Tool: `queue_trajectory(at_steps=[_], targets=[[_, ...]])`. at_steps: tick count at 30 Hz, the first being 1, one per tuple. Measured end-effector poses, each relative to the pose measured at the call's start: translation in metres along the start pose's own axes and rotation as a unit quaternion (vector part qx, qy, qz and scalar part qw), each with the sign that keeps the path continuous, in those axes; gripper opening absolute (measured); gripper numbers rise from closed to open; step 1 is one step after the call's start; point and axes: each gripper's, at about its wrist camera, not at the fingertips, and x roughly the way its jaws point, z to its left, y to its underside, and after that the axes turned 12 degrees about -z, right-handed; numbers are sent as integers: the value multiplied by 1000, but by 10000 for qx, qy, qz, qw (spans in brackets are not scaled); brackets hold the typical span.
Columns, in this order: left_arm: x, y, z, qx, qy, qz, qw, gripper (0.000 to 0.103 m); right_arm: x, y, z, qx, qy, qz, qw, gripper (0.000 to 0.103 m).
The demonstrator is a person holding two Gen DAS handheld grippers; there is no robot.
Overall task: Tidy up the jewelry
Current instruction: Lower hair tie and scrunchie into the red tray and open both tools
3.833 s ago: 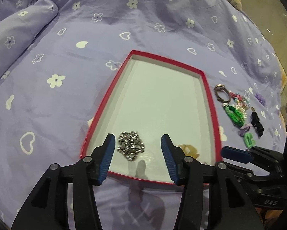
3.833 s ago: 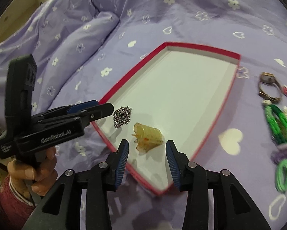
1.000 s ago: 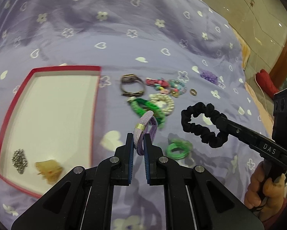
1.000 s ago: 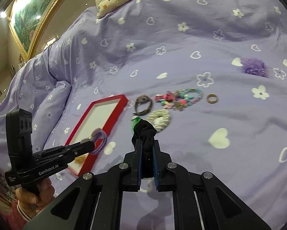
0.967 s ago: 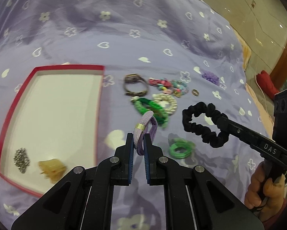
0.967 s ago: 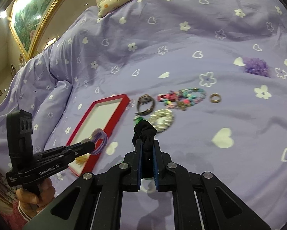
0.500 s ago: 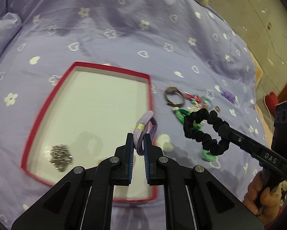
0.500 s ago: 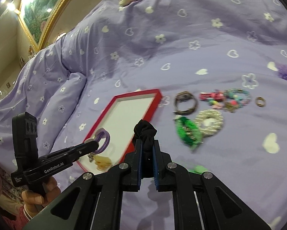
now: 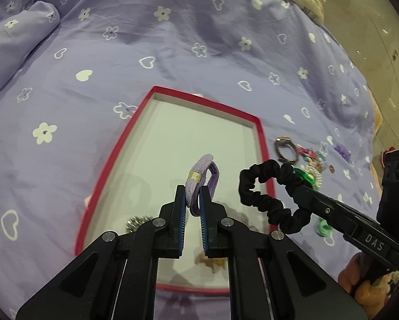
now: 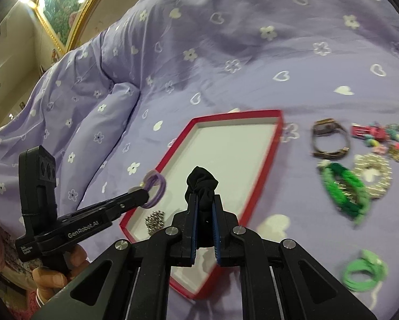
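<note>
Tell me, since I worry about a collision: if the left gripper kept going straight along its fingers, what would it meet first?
Probably the white floor of the red-rimmed tray; the left gripper, holding the purple hair tie, points down into it. Depth is uncertain.

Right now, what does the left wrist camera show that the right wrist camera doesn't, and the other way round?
Only the left wrist view shows the black scrunchie as a full loop. Only the right wrist view shows the gold-framed painting. Both show the red tray, the purple hair tie clamped in the left gripper, and the right gripper.
</note>
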Motion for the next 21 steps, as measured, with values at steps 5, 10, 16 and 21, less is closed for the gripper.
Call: queue_trajectory(at_steps=[5, 10, 16, 21], targets=[[17, -4, 10, 7, -97, 118, 9999, 8, 27, 1, 5, -52, -1, 157, 9999, 9], [32, -2, 19, 17, -219, 241, 9995, 8, 47, 6, 1, -68, 114, 365, 9992, 9], [47, 7, 28, -75, -326, 469, 9983, 9, 62, 16, -2, -181, 335, 725, 9966, 12], [50, 13, 29, -56, -419, 554, 9976, 12, 64, 19, -2, -219, 362, 825, 9957, 16]])
